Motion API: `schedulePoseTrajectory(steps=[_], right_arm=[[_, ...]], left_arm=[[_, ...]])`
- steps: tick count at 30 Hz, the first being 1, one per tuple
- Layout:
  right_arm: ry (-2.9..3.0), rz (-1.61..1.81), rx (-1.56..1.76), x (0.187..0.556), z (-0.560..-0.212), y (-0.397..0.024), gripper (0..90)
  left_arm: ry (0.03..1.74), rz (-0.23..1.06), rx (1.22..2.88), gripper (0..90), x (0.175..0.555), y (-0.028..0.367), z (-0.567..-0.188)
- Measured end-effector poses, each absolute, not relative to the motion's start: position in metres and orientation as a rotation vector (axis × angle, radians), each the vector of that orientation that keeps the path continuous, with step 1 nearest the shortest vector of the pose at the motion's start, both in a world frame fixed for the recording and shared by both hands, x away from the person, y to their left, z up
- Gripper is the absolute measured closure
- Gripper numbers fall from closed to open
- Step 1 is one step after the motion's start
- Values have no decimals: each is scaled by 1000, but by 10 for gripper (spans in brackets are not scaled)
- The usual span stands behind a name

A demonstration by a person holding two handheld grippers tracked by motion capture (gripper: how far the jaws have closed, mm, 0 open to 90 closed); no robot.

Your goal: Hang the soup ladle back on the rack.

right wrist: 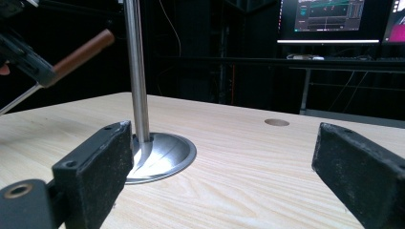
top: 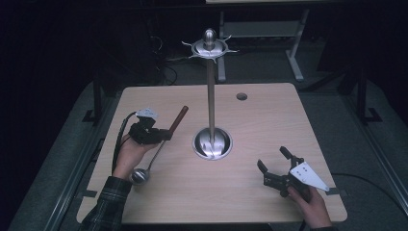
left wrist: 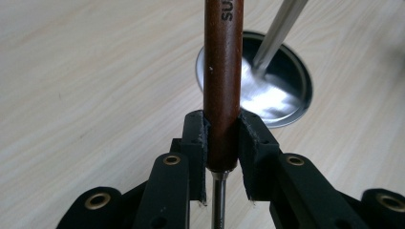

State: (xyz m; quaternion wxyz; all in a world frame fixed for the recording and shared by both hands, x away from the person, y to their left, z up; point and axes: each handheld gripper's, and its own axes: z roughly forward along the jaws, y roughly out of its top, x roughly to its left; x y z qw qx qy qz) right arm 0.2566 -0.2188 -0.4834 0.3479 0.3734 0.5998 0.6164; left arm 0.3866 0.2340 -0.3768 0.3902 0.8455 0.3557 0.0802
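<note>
A ladle with a brown wooden handle (top: 177, 119) and a steel bowl (top: 140, 175) hangs tilted above the table's left side. My left gripper (top: 163, 135) is shut on the lower end of that handle (left wrist: 222, 90), both pads pressed against the wood. A steel utensil stand (top: 210, 103) rises from a round base (top: 212, 143) at the table's middle, with hooks around its top (top: 210, 48). Near the front right edge my right gripper (top: 273, 160) stands open, nothing between its jaws. In the right gripper view the pole (right wrist: 136, 71) and the ladle handle (right wrist: 83, 51) show at the left.
The wooden table (top: 260, 120) has a round cable hole (top: 241, 96) at the back right. A grey frame leg (top: 293, 57) stands behind the table. Monitors (right wrist: 325, 19) glow in the dark room beyond.
</note>
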Motion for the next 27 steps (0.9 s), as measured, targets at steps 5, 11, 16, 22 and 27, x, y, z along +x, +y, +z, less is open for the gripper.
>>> schedulePoseTrajectory(steps=[5,11,16,22,27], right_arm=[[1555,1599,969,257,-483,-219,63],[1555,1598,969,256,-483,-219,63],[1555,1597,968,257,-483,-219,63],[1555,1598,968,257,-483,-219,63],[1555,1597,967,257,-483,-219,63]], left_arm=[[852,217,2102,740,380,235,-367],[818,211,2048,741,373,236,-353],[765,224,2016,741,367,237,-343],[732,230,1995,741,362,237,-336],[703,226,1970,740,358,237,-329]])
